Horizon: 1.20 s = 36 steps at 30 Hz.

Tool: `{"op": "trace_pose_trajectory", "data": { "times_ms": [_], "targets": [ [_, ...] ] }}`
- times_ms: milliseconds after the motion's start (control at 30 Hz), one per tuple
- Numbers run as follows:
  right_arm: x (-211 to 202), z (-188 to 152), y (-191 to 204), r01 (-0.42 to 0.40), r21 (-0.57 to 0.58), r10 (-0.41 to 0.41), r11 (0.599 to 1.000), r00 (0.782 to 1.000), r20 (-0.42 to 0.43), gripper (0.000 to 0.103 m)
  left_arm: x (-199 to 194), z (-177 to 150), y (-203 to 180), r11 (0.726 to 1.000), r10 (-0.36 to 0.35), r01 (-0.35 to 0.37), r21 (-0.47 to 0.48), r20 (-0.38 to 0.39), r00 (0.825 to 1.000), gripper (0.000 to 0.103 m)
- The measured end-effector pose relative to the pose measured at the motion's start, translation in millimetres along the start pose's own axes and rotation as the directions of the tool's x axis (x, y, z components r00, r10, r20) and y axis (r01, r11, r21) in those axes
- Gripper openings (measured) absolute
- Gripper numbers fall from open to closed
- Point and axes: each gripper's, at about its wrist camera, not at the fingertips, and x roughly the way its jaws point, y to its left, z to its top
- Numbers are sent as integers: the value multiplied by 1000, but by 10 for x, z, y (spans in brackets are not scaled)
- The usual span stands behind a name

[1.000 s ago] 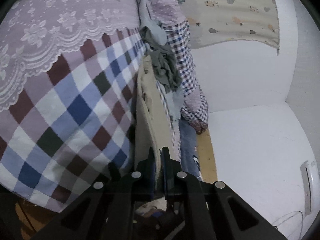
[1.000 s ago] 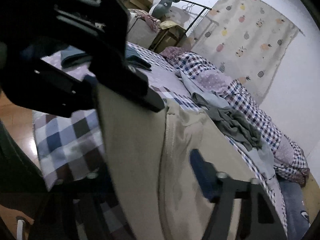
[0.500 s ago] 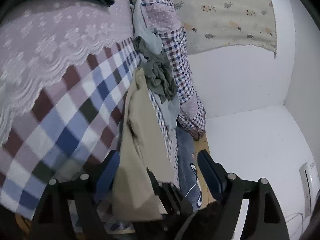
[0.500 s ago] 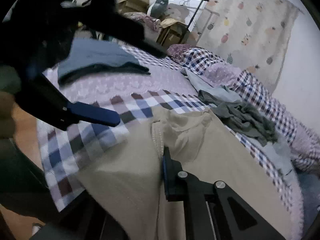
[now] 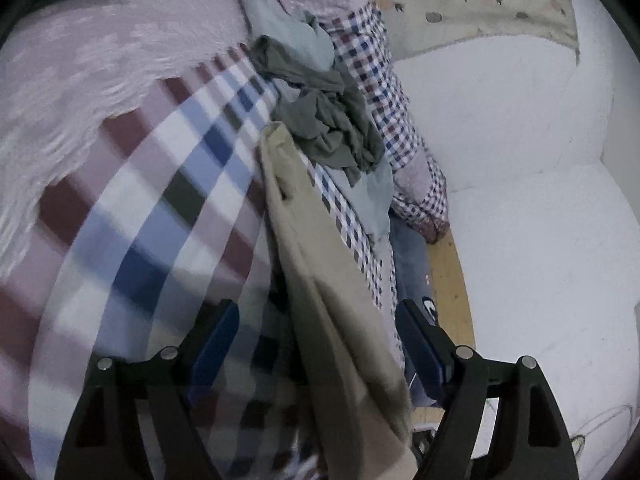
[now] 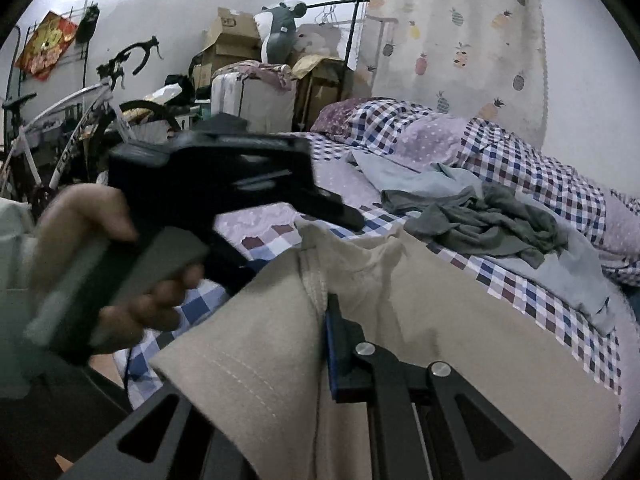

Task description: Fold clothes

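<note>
Left wrist view: the left gripper (image 5: 316,344) has its two blue-padded fingers (image 5: 216,344) spread wide apart. A beige cotton garment (image 5: 332,320) hangs as a narrow band between the fingers; contact with either pad cannot be confirmed. The garment runs from the lower frame edge up onto the bed, which is covered by a large-check blue, maroon and white sheet (image 5: 132,232). A pale lilac lace-edged cover (image 5: 88,60) lies on the sheet at upper left. Beyond the far end of the beige garment sits a crumpled grey-green garment (image 5: 332,120), partly on a light blue garment (image 5: 288,28). A small-check quilt (image 5: 384,92) lies along the far side of the bed, beside the white wall (image 5: 520,160). Right wrist view: the right gripper (image 6: 320,344) is pressed together on a fold of the beige garment (image 6: 260,360); one blue pad (image 6: 332,344) is visible against the cloth, the other is covered by it. The garment drapes from the gripper and spreads flat over the bed to the right. A hand (image 6: 100,264) holds the black body of the left gripper (image 6: 224,184) at frame left, above the sheet. The grey-green garment (image 6: 500,228) lies further up the bed. A bicycle (image 6: 80,120), cardboard boxes (image 6: 232,40) and a pineapple-print curtain (image 6: 460,40) stand behind the bed.
</note>
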Motion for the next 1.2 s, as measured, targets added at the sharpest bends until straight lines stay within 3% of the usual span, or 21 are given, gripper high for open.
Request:
{"op": "trace_pose_trajectory", "data": {
  "times_ms": [400,600,667,733,767,833,867,1067,1200],
  "targets": [
    [-154,92,5,-59,9,58,998,998,30,6,573,776,-127,993,18,-5,118,-108,994,83],
    [-231,141,-52,-62,23,61,998,997,41,6,728,994,-116,992,13,2,123,-126,992,80],
    [-246,153,-60,-61,25,60,998,997,41,6,766,1049,-139,991,29,-12,133,-131,991,72],
    [-262,152,-47,-61,22,60,998,997,37,6,808,1095,-89,992,45,-28,124,-139,989,50],
    [-264,151,-39,-62,22,62,998,997,35,6,829,1117,-64,992,52,-36,119,-142,988,44],
    [-275,130,-13,-67,21,67,998,997,29,6,855,1154,25,994,64,-51,94,-143,988,16],
    [-282,115,8,-65,16,65,998,998,25,6,860,1167,90,996,68,-58,74,-139,988,10],
    [-257,55,106,-60,-2,60,998,998,3,6,737,1169,76,998,11,-5,57,-98,995,5],
    [-275,89,186,-71,-11,71,997,997,8,6,518,1197,-147,994,-76,80,71,-50,996,4]
  ]
}}
